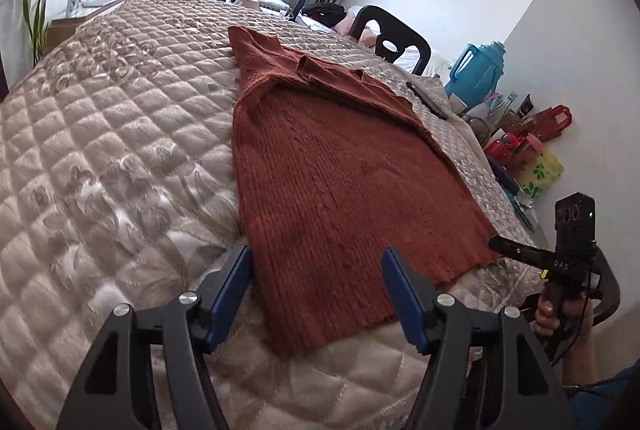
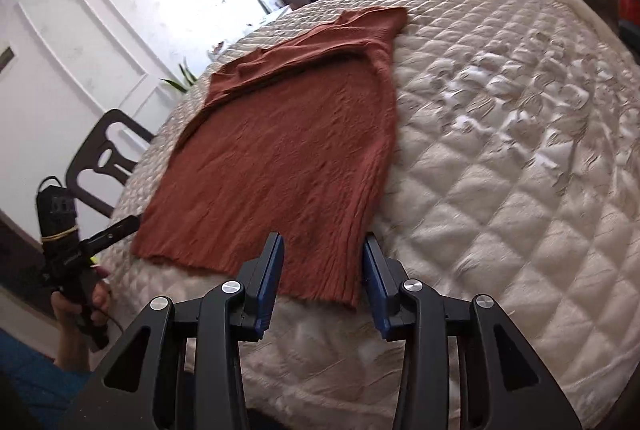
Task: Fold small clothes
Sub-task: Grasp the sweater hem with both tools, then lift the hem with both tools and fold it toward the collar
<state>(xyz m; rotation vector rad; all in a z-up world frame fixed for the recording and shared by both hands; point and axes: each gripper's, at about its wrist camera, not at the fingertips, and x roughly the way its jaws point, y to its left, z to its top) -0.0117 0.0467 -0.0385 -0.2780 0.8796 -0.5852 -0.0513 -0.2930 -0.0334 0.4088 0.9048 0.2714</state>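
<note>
The rust sweater (image 1: 340,170) lies long, straight ahead, on the bed (image 1: 120,150). Left gripper (image 1: 316,294) and right gripper (image 2: 324,270) hover at its near corners, fingers spread, pinching nothing.

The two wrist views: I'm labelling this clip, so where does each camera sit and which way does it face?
Left wrist: on the left gripper, jaws open, looking down over the rust sweater's near hem; the right gripper and its hand show at right.
Right wrist: on the right gripper, jaws open, over the hem's right corner; the left gripper shows at left.
Shared: sweater, quilted cover.
</note>
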